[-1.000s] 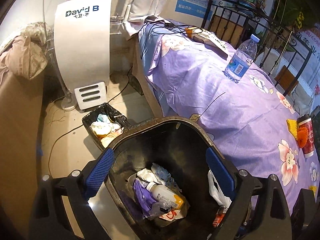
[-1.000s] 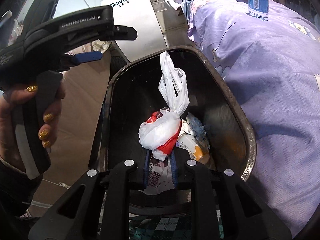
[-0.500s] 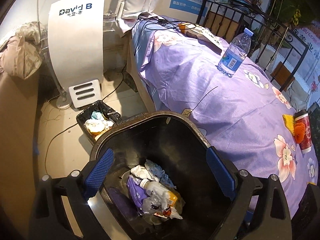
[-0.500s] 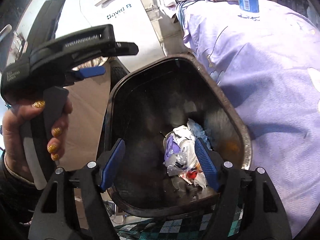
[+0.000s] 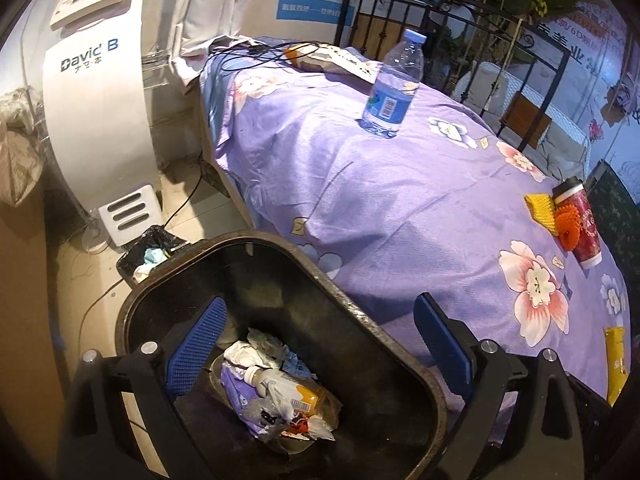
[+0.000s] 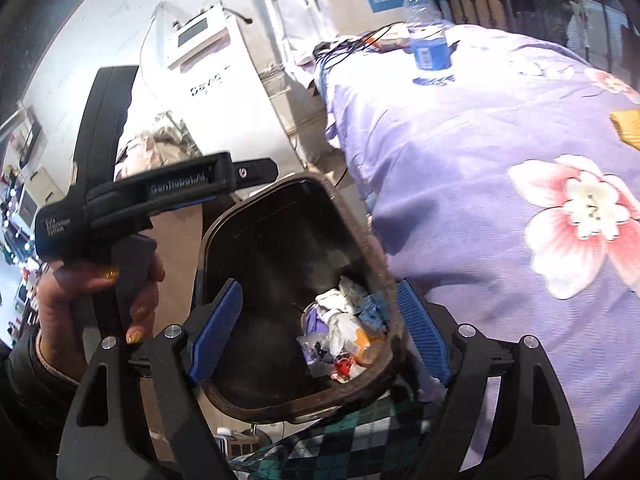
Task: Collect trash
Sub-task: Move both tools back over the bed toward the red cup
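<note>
Beauty salon: treatment bed (image 5: 400, 208), beauty machine (image 5: 92, 92).

- Two bins: one large black bin (image 5: 404, 364) under the left tongs (image 5: 320, 354), one small bin (image 5: 134, 252) beyond it
- One water bottle (image 5: 394, 88), far ahead
- One red cup (image 5: 580, 216), ahead to the right
- Two tongs; the right tongs (image 6: 320, 330) are opening, nothing between them

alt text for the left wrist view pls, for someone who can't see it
The open left gripper hangs over a black trash bin with crumpled wrappers and a small bottle at the bottom. Beside the bin, a purple floral sheet holds an upright water bottle, a red cup lying down and a yellow packet.
</note>
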Demonstrator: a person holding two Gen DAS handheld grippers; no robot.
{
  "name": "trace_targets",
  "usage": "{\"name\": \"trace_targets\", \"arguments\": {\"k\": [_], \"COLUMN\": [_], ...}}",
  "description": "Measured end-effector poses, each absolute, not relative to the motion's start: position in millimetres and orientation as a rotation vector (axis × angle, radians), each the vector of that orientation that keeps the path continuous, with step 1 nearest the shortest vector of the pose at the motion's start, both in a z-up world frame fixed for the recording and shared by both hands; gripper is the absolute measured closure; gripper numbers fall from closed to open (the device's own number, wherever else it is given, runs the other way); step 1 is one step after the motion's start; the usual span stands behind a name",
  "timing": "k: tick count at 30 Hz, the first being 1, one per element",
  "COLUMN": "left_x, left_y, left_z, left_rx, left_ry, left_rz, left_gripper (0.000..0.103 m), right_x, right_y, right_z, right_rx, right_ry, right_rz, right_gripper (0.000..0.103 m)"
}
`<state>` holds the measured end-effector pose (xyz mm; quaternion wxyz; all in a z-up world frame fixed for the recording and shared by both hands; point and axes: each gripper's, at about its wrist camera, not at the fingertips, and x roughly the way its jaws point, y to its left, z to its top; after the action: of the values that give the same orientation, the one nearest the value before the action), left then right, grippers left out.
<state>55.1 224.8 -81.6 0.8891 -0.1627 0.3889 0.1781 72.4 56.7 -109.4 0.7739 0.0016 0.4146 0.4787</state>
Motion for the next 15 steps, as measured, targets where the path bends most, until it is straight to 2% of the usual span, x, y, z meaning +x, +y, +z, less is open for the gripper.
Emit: {"name": "trace_targets", "arguments": {"k": [15], "left_x": [109.5], "left_y": [122.7], "left_z": [-72.8], "left_rx": [-0.165], "left_ry": [0.822], "left_rz": [0.066], "left_gripper": [0.01], "right_x": [114.3], "right_y": [-46.0], "right_z": [-82.1], "right_rx": [0.119], "right_ry": [0.825], "right_rz": [0.808], "right_gripper": [0.021]}}
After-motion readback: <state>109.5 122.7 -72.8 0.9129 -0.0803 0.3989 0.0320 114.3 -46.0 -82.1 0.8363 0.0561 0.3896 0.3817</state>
